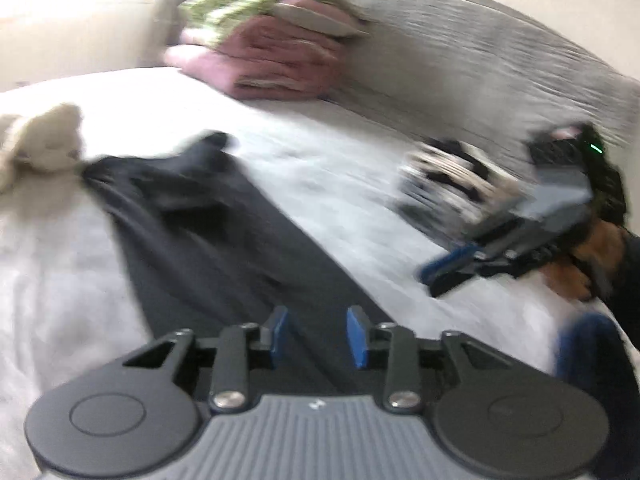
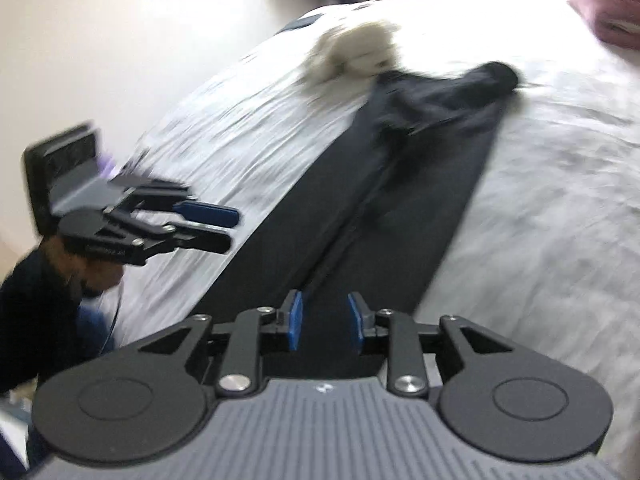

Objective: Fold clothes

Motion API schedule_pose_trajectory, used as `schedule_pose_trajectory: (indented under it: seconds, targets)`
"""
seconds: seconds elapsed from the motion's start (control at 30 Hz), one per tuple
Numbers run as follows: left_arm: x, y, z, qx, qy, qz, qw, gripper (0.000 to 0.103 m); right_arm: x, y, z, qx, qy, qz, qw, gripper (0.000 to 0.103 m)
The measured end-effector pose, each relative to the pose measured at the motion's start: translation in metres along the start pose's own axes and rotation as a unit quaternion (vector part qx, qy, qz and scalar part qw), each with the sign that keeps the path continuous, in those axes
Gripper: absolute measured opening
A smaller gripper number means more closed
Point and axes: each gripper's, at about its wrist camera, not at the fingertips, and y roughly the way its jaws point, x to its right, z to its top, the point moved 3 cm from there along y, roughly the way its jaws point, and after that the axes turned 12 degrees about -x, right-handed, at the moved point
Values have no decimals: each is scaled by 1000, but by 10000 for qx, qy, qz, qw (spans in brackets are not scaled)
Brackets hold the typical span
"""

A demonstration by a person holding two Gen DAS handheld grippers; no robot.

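Black trousers [image 1: 208,236] lie stretched along the white bed [image 1: 60,260], legs side by side, with the far end bunched up. My left gripper [image 1: 318,336] hovers open over the near end of the trousers, nothing between its blue pads. In the right wrist view the same trousers [image 2: 400,184] run away from my right gripper [image 2: 326,322], which is open above their near end and holds nothing. The right gripper [image 1: 440,276] also shows at the right of the left wrist view, held by a hand. The left gripper [image 2: 224,230] appears at the left of the right wrist view.
A cream cloth heap [image 1: 40,144] lies at the trousers' far end. A stack of folded pink and green clothes [image 1: 272,48] sits against the grey headboard [image 1: 480,56]. A patterned black-and-white pile [image 1: 444,184] rests at the right. A person's dark sleeve [image 2: 32,320] shows low left.
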Motion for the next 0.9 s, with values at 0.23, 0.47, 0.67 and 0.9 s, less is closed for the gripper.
schedule_pose_trajectory:
  seconds: [0.23,0.47,0.67,0.9]
  targets:
    - [-84,35,83,411,-1474,332,9877,39,60,15,60,316,940,147,9950,30]
    - [-137,78,145,426,-1926,662,9781,44,104,27,97,422,1705,291,9840,30]
    - [-160,114,172,178,-1624,1185,9794,44,128,49,121,532,1865,25,9810,31]
    - [-179,143,178,-84,-1698,1342,9763,45,129,74,127,471,1582,-270,9859,31]
